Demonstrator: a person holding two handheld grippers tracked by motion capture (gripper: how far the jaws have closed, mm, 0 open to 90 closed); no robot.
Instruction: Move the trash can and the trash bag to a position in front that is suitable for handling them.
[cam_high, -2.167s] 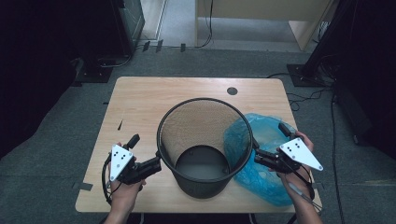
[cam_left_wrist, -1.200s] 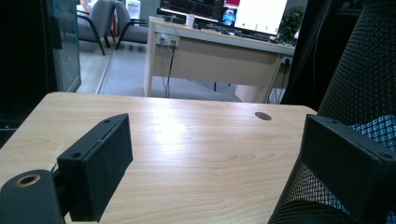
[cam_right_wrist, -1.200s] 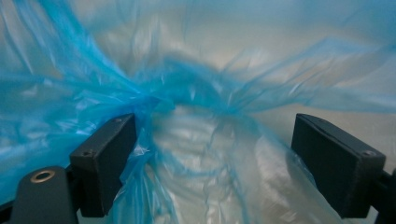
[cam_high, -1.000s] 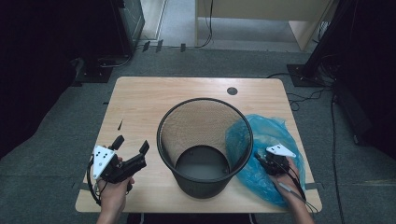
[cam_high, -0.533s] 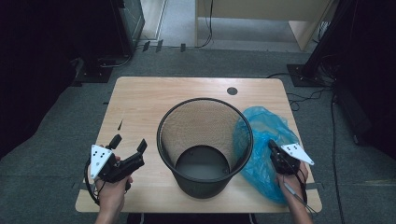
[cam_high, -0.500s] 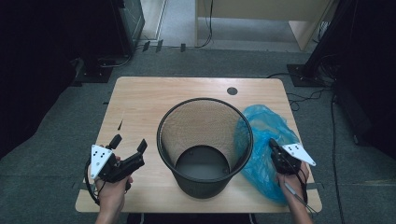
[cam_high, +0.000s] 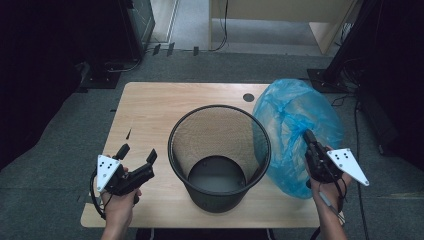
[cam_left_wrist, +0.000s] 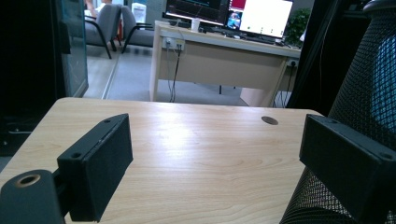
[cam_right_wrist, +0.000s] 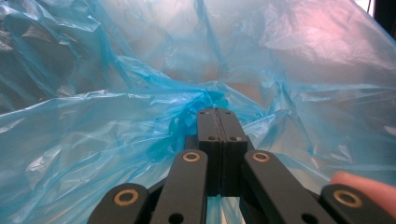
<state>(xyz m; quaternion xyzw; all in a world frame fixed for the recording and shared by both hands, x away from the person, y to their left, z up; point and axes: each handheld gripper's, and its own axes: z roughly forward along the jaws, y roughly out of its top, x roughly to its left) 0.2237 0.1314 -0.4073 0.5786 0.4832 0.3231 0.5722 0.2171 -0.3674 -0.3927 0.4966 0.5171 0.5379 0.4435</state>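
Wooden table (cam_high: 150, 110), black mesh bin (cam_high: 218, 155) between my hand-held grippers. Right hand-held gripper (cam_high: 311, 145) pinching blue plastic bag (cam_high: 295, 125), which billows ahead of its jaws beside the bin. Left hand-held gripper (cam_high: 137, 156) jaws spread, nothing between.

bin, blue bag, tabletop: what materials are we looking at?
Bin: likely black metal mesh, matt; you can see through the wall's fine grid. Bag: thin blue plastic film, translucent, crinkled and glossy. Tabletop: light wood-grain surface, smooth with a soft sheen; could be laminate rather than solid wood.
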